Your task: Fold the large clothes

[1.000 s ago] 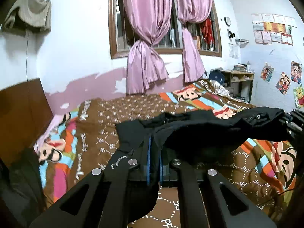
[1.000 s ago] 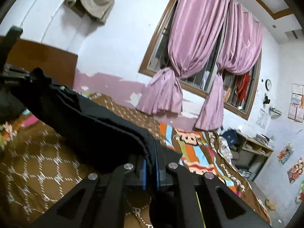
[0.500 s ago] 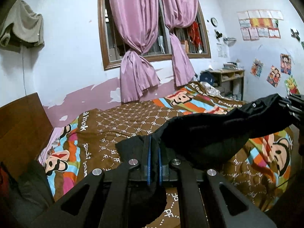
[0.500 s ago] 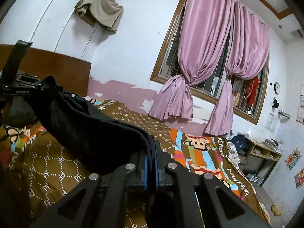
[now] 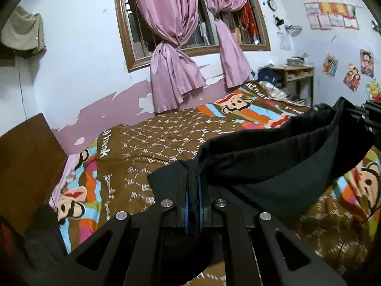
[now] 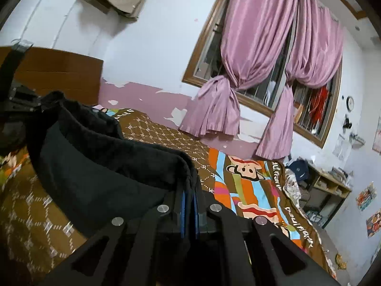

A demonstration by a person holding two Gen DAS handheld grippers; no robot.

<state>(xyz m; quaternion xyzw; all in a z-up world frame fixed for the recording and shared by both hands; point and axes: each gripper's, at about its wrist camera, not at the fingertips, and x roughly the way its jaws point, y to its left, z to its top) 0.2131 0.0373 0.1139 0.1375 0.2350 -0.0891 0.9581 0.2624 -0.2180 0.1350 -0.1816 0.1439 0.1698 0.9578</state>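
A large black garment (image 5: pixel 273 166) hangs stretched in the air above the bed, sagging in the middle between my two grippers. My left gripper (image 5: pixel 193 190) is shut on one end of it, the cloth bunched between the blue pads. The far end runs to the right edge of that view, where the other gripper (image 5: pixel 372 114) holds it. In the right wrist view my right gripper (image 6: pixel 189 188) is shut on the black garment (image 6: pixel 100 166), which runs left to the other gripper (image 6: pixel 19 97).
Under the garment lies a bed with a brown and striped cartoon bedspread (image 5: pixel 166 138). A wooden headboard (image 5: pixel 21 162) stands at the left. Pink curtains (image 5: pixel 176 47) hang at a window on the far wall. A small shelf (image 5: pixel 293 76) stands by the bed's far right corner.
Both grippers have pulled back from the bed with the garment, which now hangs higher and tauter between them. More of the bedspread shows below it.
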